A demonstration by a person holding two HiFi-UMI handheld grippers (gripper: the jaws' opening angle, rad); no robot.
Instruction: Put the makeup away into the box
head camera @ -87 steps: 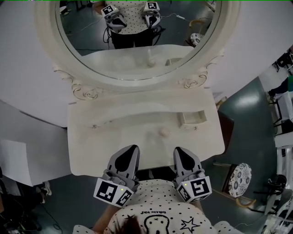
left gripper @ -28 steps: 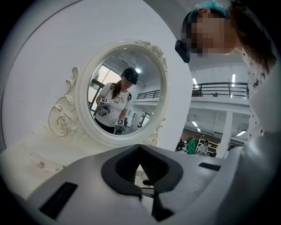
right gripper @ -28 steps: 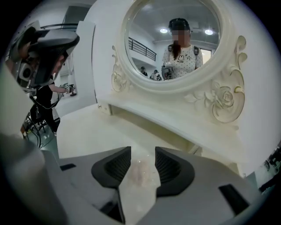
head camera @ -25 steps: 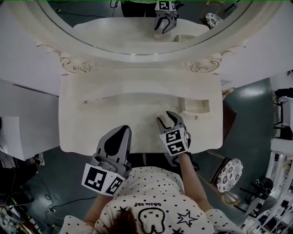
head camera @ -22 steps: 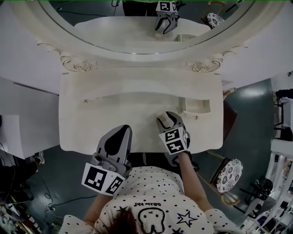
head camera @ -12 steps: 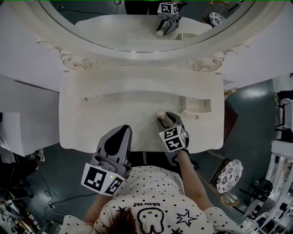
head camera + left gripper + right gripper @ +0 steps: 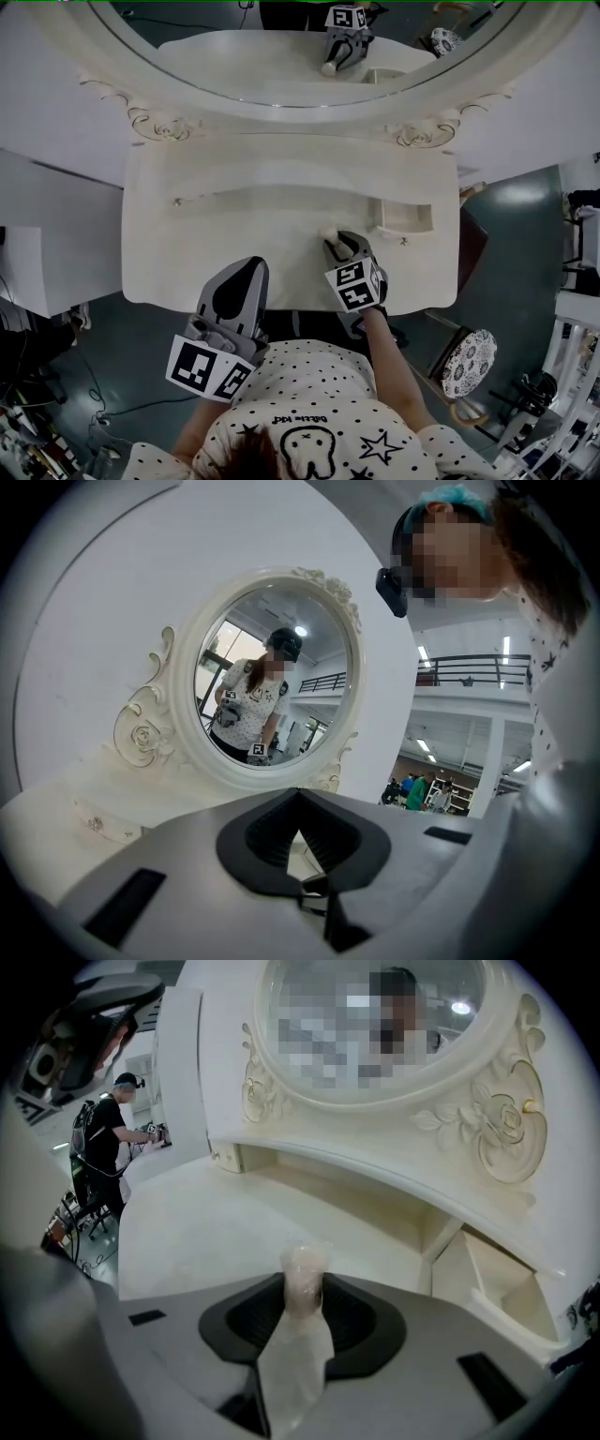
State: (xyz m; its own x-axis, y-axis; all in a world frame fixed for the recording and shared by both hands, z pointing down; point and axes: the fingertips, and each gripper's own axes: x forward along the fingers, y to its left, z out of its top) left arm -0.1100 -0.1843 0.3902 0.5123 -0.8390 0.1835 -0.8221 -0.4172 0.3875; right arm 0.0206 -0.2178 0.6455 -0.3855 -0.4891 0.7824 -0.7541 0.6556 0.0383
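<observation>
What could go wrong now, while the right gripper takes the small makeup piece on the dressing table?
The right gripper has just been closing its fingers on the makeup piece, which sits only at their tips: it may slip out or tip over when lifted. The box looks narrow: the piece could catch its rim.

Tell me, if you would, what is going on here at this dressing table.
A person is putting makeup away at a white dressing table, with a tool in each hand. The right tool is down on the tabletop. Its jaws have just been closing on a small pale makeup item, which sits pinched between them. The left tool is shut and empty at the table's front edge. The open box to the right awaits the item.
</observation>
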